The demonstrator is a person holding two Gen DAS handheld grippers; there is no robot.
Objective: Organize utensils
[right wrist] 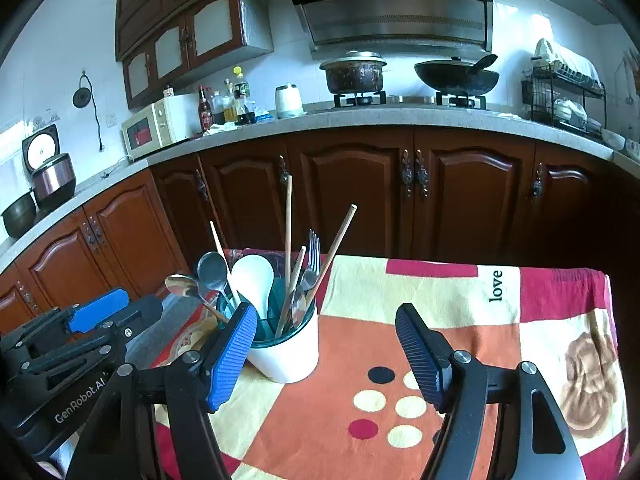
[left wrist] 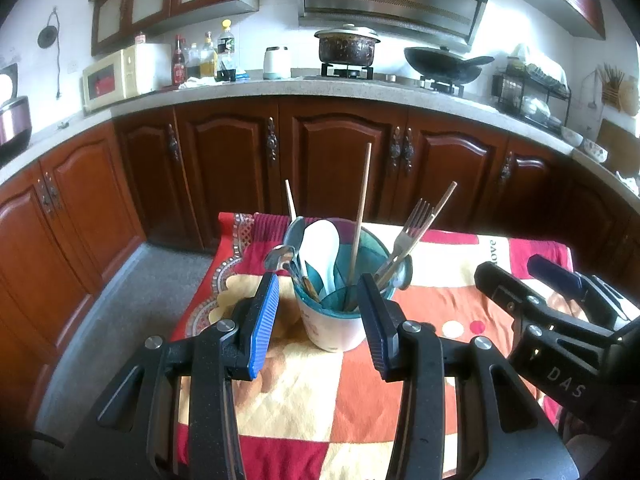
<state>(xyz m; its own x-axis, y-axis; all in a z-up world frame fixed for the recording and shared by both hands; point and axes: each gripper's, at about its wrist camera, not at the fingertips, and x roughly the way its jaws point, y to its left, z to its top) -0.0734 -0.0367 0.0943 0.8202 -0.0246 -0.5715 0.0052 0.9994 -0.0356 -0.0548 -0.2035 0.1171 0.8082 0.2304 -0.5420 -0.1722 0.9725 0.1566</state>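
Kitchen scene, dark wood cabinets (left wrist: 332, 156) all round and a worktop covered with a patchwork cloth (right wrist: 440, 320) in red, orange and cream. Left gripper (left wrist: 318, 312) has its jaws spread wide with nothing in them, sitting either side of the utensil cup (left wrist: 340, 320) but not touching it as far as I can see. Right gripper (right wrist: 326, 344) is wide open too, empty, over bare cloth with the cup (right wrist: 286, 352) just past its left finger. That white cup with the teal insert is near the cloth's left edge, upright, and packed: a white spoon (right wrist: 254, 280), a couple of metal spoons (right wrist: 212, 270), a fork (left wrist: 416, 224) and some chopsticks (left wrist: 360, 220) poking out at angles. Further back on the counter there's a pot (left wrist: 347, 46) and a wok (left wrist: 444, 64) on the stove, a microwave (right wrist: 156, 126) and a bunch of bottles (left wrist: 202, 58).
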